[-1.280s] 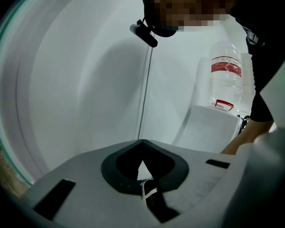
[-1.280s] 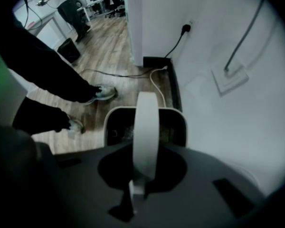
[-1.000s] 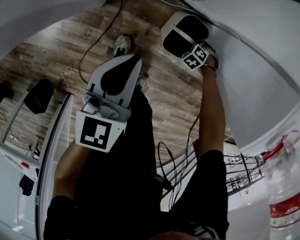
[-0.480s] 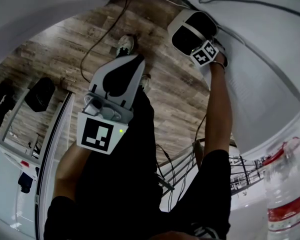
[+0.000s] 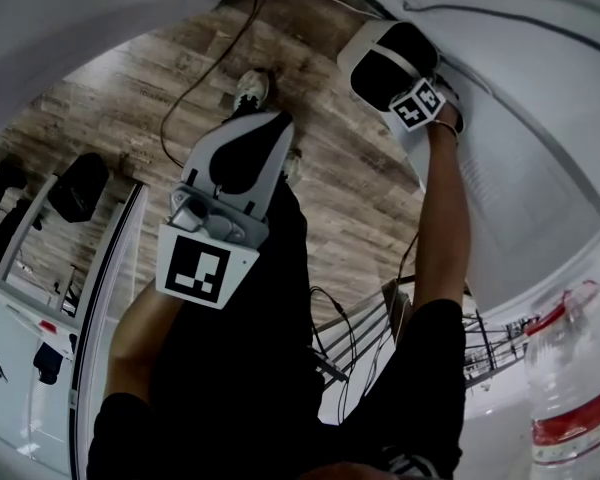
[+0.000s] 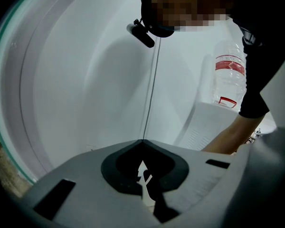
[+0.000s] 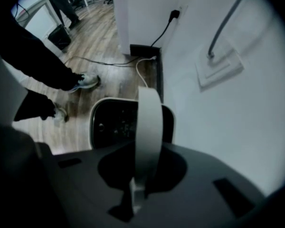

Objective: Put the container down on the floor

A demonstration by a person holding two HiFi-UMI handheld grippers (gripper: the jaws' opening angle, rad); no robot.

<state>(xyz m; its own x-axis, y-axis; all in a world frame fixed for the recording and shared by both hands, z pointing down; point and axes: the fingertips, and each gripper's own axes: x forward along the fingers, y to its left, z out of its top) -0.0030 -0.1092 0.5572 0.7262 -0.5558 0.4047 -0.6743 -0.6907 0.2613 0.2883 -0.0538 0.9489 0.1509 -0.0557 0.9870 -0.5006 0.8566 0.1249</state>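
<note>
My left gripper [image 5: 270,123] hangs idle over the floor [image 5: 130,108], jaws shut on nothing; it has barely stirred. To its right, my right gripper [image 7: 143,148] points straight down, jaws clamped on the handle [image 7: 148,118] of the container [image 7: 114,122], which hangs beneath it close beside the wall [image 7: 228,127]. Over the last second that hand has carried the container sideways towards the wall, with hardly any drop. I judge the spot is nearly chosen but the lowering remains; I can't tell whether the base touches the floor yet.
</note>
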